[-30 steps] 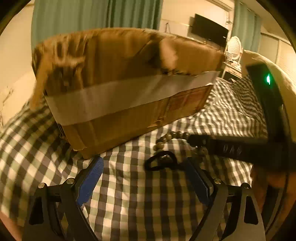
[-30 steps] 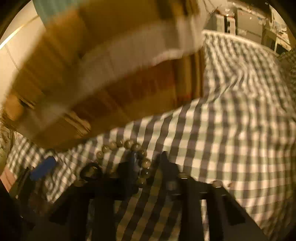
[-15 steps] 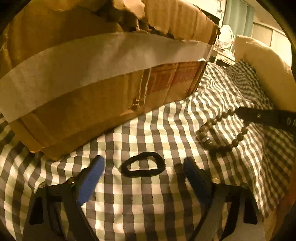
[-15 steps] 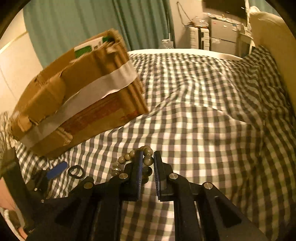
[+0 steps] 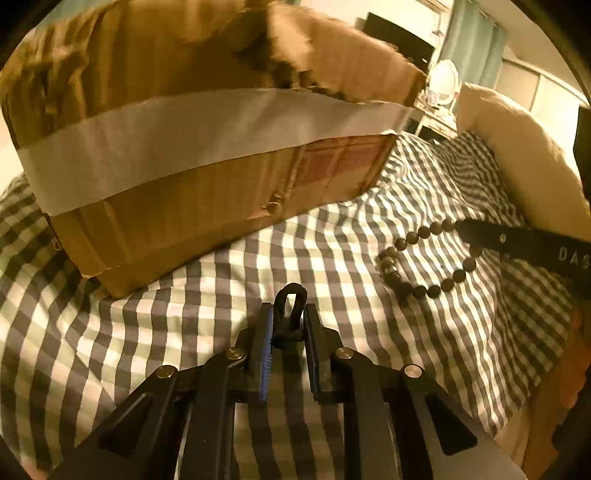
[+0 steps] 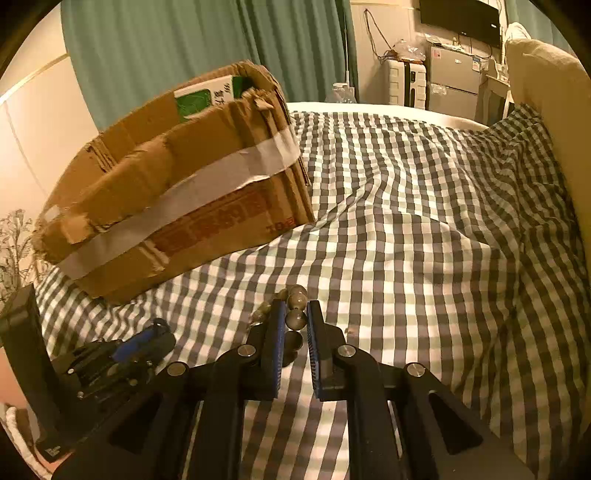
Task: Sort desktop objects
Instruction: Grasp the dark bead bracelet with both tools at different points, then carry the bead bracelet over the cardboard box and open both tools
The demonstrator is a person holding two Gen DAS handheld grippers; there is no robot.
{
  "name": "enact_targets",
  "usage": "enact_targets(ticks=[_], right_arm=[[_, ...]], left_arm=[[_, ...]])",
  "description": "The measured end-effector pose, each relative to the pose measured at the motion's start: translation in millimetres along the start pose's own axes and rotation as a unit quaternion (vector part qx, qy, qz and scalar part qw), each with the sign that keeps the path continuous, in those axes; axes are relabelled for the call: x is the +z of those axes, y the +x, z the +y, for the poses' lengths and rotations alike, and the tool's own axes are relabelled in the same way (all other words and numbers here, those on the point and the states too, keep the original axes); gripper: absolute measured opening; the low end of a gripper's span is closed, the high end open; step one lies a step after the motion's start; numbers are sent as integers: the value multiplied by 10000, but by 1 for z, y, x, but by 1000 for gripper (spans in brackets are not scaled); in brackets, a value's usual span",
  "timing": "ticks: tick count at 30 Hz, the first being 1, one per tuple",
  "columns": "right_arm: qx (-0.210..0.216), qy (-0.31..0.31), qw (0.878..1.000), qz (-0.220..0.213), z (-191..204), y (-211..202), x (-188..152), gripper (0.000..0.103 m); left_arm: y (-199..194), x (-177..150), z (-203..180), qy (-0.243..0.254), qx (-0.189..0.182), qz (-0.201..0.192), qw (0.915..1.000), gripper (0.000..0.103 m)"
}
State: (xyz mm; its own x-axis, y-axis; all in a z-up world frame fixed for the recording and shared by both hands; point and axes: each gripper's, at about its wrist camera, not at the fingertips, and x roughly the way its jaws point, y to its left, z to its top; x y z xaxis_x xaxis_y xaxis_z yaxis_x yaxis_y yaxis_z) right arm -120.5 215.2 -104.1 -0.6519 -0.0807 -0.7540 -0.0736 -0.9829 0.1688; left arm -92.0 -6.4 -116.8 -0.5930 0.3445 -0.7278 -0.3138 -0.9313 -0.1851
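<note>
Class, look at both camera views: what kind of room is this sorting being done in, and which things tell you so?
Most likely a bedroom: a checked bedspread, a cream headboard, green curtains and a wall television.

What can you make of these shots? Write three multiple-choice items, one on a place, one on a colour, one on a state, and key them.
1. Where does the cardboard box stand?
A. On a wooden shelf
B. On the checked bedspread
C. On a bare floor

2. What colour is the tape band around the box?
A. Pale, whitish
B. Bright red
C. Black

3. What is the right hand-held gripper doing?
A. Standing wide open, empty
B. Clamping a pen
C. Clamping a bead bracelet

Key:
1 B, the box's lower edge sinks into the checked cloth.
2 A, the band reads far lighter than the brown card.
3 C, beads sit between its nearly closed blue pads.
</note>
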Motion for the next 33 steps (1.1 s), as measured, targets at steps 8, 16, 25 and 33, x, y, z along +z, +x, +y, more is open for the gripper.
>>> enact_targets(ticks=[8,16,25,33], right_arm=[[429,41,9988,-216,25,-55,-14,11],[849,-318,9917,-912,62,-116,36,11],[920,-677,9812,-1554,101,-126,129,11],[676,-479,9889,-1237,98,-58,155,40]], left_arm=[[-48,2,-11,37,-257,-410,9988,12],[-121,39,-20,165,-145,-1120,9935,12],[-142,146,3,127,-20,-1553,9878,12],[-89,162,35,-15,203,-1121,9935,37]])
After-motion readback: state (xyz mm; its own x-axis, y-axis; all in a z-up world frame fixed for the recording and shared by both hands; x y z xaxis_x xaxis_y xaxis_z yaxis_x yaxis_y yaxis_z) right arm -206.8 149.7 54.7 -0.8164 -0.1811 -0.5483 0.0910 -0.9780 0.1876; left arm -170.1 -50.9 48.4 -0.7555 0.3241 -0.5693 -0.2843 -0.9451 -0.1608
